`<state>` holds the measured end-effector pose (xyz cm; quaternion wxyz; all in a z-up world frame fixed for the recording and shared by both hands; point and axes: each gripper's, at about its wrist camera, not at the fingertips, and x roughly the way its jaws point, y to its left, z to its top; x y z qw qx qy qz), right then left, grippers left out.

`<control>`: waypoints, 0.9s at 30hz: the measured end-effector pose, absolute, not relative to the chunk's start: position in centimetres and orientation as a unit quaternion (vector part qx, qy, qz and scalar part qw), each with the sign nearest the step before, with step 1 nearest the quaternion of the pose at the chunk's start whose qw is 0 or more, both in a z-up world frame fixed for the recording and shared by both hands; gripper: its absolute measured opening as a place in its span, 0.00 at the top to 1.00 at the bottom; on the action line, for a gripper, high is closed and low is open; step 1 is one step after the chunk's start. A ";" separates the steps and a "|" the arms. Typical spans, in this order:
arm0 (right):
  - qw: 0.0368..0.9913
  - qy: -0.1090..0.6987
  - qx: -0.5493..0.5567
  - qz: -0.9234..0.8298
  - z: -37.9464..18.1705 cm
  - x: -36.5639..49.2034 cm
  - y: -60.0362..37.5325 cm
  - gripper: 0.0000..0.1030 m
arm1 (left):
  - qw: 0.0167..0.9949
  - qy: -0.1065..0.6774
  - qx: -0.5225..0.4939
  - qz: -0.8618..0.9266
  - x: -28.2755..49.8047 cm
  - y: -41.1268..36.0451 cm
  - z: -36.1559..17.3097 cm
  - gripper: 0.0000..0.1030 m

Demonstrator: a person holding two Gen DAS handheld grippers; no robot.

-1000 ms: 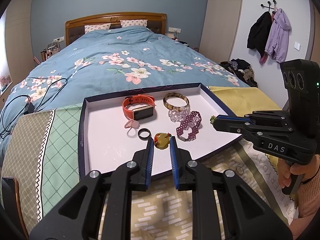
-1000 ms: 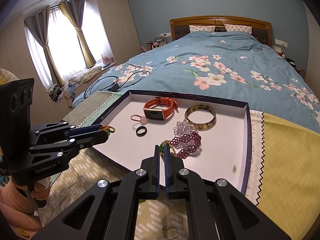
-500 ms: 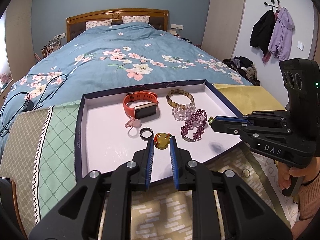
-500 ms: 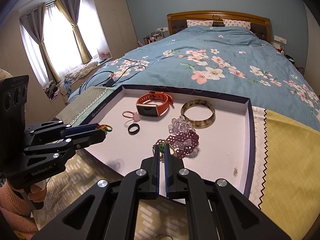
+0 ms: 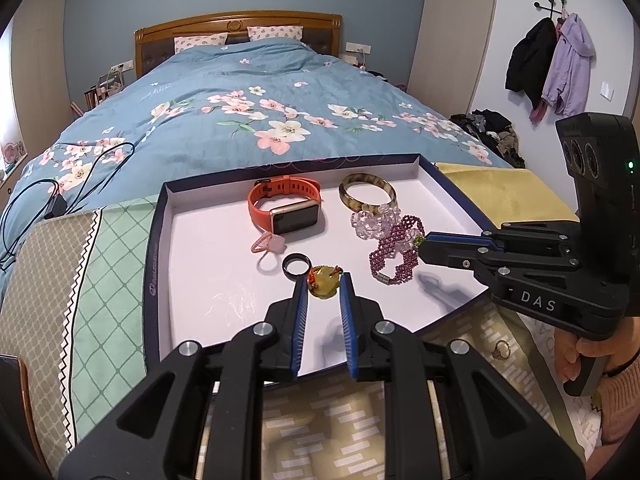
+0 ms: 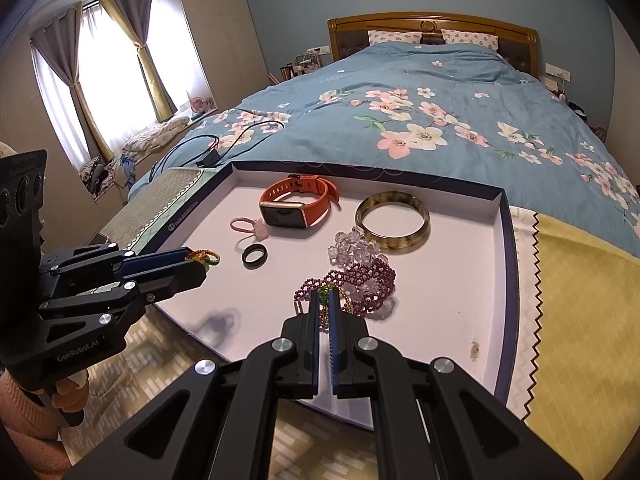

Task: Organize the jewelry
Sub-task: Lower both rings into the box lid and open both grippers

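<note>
Both grippers carry pieces over the shallow white tray (image 5: 192, 248) — left gripper (image 5: 323, 284) pinches a yellow-amber pendant on red cord (image 5: 325, 280), right gripper (image 6: 325, 300) is pressed together on a small green-beaded trinket (image 6: 322, 293) above the purple beaded bracelet (image 6: 360, 280). Next, I'd judge: lower, release, clear of the black ring (image 5: 296, 265).

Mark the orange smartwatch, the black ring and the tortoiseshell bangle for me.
orange smartwatch (image 5: 295, 218), left wrist view, on its dark screen.
black ring (image 6: 254, 256), right wrist view, on the band's near edge.
tortoiseshell bangle (image 6: 400, 242), right wrist view, on the near rim.
</note>
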<state>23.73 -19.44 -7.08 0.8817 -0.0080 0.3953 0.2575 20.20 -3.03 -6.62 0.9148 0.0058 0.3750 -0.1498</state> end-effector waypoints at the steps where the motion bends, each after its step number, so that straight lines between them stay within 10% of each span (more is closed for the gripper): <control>1: 0.881 0.396 -0.009 0.257 -7.1 23.8 -19.4 0.97 | 0.915 0.376 0.006 -0.149 20.3 -3.1 -6.7 0.84; 27: 0.876 0.417 -0.029 0.239 -8.6 25.1 -18.4 0.97 | 0.907 0.395 0.002 -0.143 21.8 -3.0 -8.1 0.84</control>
